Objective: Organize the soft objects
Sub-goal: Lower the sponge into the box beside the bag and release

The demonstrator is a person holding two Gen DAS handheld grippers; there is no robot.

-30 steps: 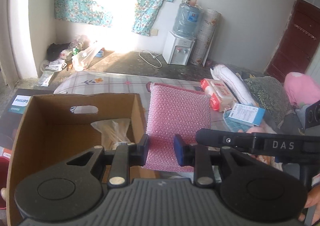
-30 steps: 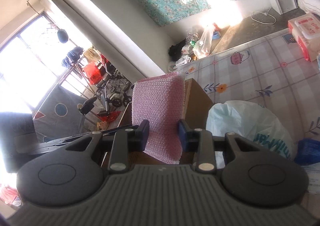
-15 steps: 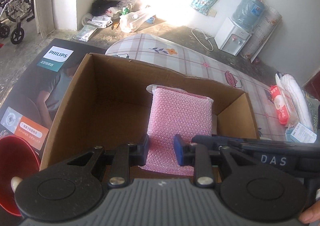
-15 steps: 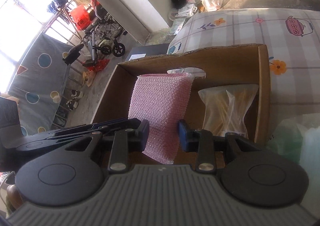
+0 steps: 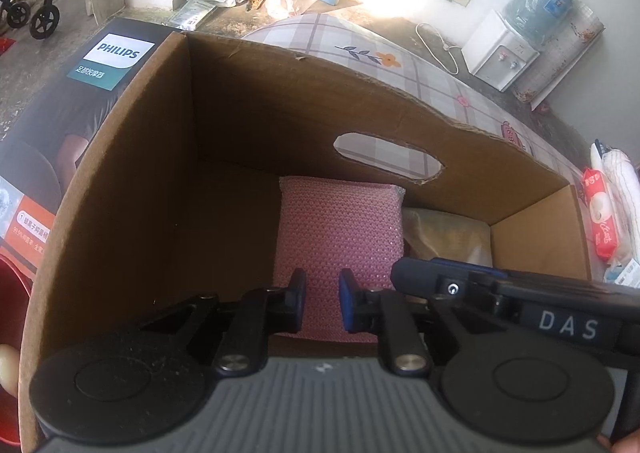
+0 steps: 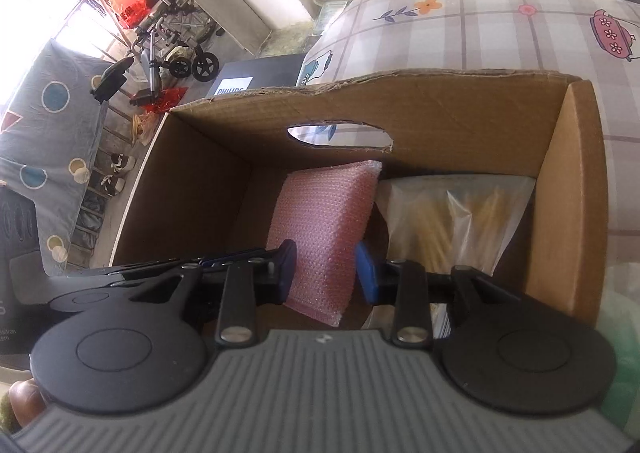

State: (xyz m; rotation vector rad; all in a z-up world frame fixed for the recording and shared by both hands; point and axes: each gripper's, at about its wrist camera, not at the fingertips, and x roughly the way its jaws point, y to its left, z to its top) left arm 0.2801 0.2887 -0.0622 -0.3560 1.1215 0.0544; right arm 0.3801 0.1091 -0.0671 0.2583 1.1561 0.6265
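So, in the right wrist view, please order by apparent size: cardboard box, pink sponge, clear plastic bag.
1. Cardboard box, clearly largest.
2-3. Clear plastic bag and pink sponge look alike; not ranked.

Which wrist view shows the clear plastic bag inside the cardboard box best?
The right wrist view: the clear plastic bag lies open to view beside the pink bubble-wrap pad in the cardboard box. The left wrist view shows only a dim strip of it behind the right gripper.
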